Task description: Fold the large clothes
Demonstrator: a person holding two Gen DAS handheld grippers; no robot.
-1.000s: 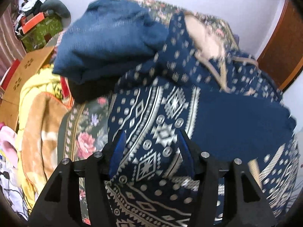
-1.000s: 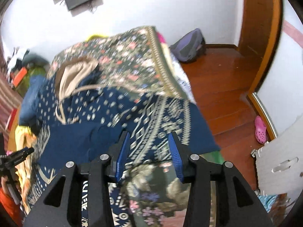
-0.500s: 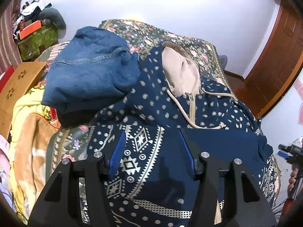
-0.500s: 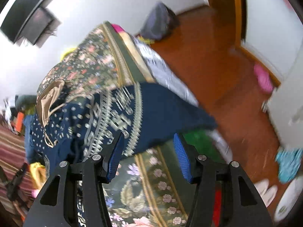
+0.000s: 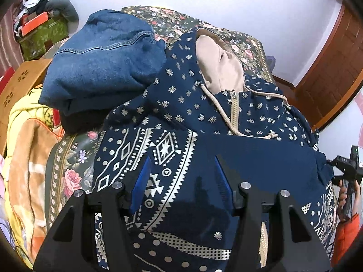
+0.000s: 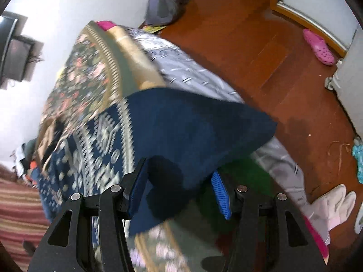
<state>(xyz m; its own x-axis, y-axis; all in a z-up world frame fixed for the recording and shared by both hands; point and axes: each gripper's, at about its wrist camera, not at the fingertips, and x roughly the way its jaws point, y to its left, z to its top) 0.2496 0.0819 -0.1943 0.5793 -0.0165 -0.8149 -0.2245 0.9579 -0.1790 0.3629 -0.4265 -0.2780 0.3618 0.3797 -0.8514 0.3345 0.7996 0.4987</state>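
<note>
A navy hoodie (image 5: 204, 117) with white geometric bands and a beige-lined hood lies spread on the floral bedspread (image 5: 70, 158). One sleeve is folded across its chest. My left gripper (image 5: 182, 181) hovers open over the patterned lower front, with nothing pinched. In the right wrist view the hoodie's plain navy edge (image 6: 192, 124) hangs over the bed's side. My right gripper (image 6: 179, 190) is open around that edge: cloth lies between the blue fingers (image 6: 220, 195), and the right one stands clear of it.
A folded denim garment (image 5: 104, 63) sits left of the hood, beside a yellow-orange blanket (image 5: 25, 154). A hand in an orange sleeve (image 5: 347, 204) shows at the right edge. Beyond the bed are wooden floor (image 6: 261, 45), a pink shoe (image 6: 318, 47), a grey bag (image 6: 163, 2) and white slippers (image 6: 333, 206).
My right gripper has rolled and dropped to the hoodie's overhanging edge, with its jaws a little wider. My left gripper has drawn back slightly, so more of the hood shows.
</note>
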